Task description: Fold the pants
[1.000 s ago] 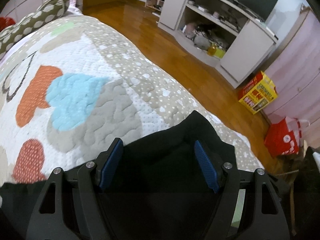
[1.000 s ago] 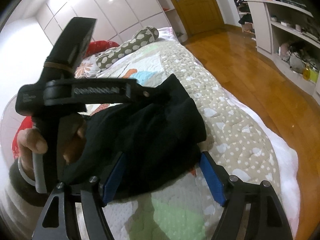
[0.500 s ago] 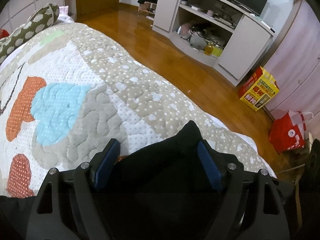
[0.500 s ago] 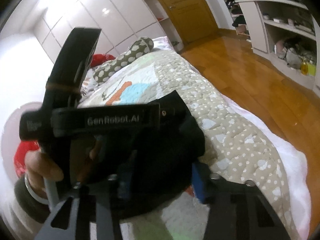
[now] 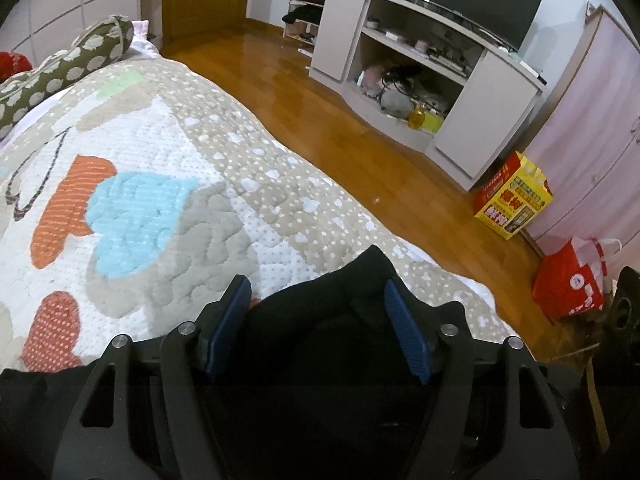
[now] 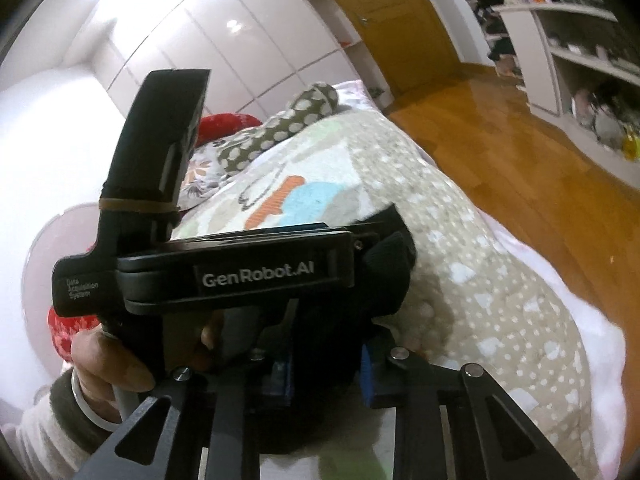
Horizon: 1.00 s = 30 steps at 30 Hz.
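The black pants (image 5: 340, 320) lie bunched on the patterned quilt (image 5: 140, 208) near the bed's right edge. My left gripper (image 5: 318, 304) is open, its blue pads (image 5: 230, 320) spread either side of the dark cloth, which fills the space between them. In the right wrist view the pants (image 6: 384, 276) bulge under the left gripper's black body (image 6: 240, 272), held by a hand (image 6: 108, 360). My right gripper (image 6: 326, 372) has its blue pads (image 6: 366, 376) closed in on the black cloth.
A spotted bolster pillow (image 5: 68, 72) lies at the head of the bed. Wooden floor (image 5: 360, 140) runs along the bed's right side. A grey TV unit (image 5: 440, 80), a yellow box (image 5: 514, 200) and a red bag (image 5: 572, 284) stand beyond it.
My right gripper has closed from wide open onto the black cloth and moved in under the left gripper. The left gripper stays open over the pants, shifting slightly.
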### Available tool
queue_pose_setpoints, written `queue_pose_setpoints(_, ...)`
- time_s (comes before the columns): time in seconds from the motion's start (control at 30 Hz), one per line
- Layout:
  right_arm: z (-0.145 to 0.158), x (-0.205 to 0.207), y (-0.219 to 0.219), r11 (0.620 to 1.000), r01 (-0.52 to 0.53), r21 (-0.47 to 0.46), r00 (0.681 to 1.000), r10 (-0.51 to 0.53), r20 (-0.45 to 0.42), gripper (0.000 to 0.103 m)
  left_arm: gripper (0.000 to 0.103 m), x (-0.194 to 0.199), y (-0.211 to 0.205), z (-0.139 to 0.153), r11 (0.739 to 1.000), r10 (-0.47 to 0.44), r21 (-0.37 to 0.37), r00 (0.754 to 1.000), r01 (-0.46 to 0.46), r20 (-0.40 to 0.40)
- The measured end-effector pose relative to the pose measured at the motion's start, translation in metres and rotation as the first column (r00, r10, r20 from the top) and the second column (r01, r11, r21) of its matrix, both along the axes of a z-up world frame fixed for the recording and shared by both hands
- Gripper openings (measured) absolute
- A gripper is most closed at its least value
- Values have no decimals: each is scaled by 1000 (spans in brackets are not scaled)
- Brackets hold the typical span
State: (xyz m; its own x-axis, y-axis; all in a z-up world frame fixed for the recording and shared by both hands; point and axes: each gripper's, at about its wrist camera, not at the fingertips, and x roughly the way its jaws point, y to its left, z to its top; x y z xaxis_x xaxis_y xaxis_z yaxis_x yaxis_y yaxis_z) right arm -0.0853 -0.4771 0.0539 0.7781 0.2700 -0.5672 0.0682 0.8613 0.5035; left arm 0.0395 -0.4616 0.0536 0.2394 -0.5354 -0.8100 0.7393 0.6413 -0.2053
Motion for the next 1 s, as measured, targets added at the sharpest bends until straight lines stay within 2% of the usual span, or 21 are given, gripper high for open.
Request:
queue_pose_setpoints(0.37, 45, 6, 50, 991, -120, -58, 988, 125, 88, 21, 69, -5, 64, 49, 990, 108, -98, 993, -104, 36)
queue_pose_setpoints(0.47, 56, 12, 76, 980, -180, -84, 976, 189, 110, 21, 69, -1, 98, 60, 978, 164, -134, 986, -159, 29)
queue_pose_setpoints(0.6, 62, 22, 110, 960, -260, -100, 956, 271, 115, 21, 69, 0, 141, 66, 962, 236, -143, 972, -231, 19)
queue_pose_setpoints(0.73, 55, 32, 149, 933, -340, -117, 932, 351, 93, 21, 69, 0, 196, 65, 934, 336, -135, 942, -331, 14)
queue_pose_setpoints(0.87, 24, 53, 189, 897, -434, -81, 900, 436, 10, 22, 69, 1, 249, 52, 889, 446, -116, 895, -442, 7)
queue_pose_setpoints(0.93, 4, 60, 205, 882, -467, -61, 884, 462, -78, 31, 69, 3, 274, 40, 863, 495, -99, 868, -495, -28)
queue_pose_setpoints(0.97, -3, 62, 212, 862, -507, -19, 857, 502, -117, 33, 69, 4, 280, 38, 855, 509, -93, 860, -509, -35)
queue_pose_setpoints(1.0, -2, 60, 212, 846, -533, 10, 842, 531, -96, 38, 69, 3, 290, 33, 845, 528, -83, 849, -529, -39)
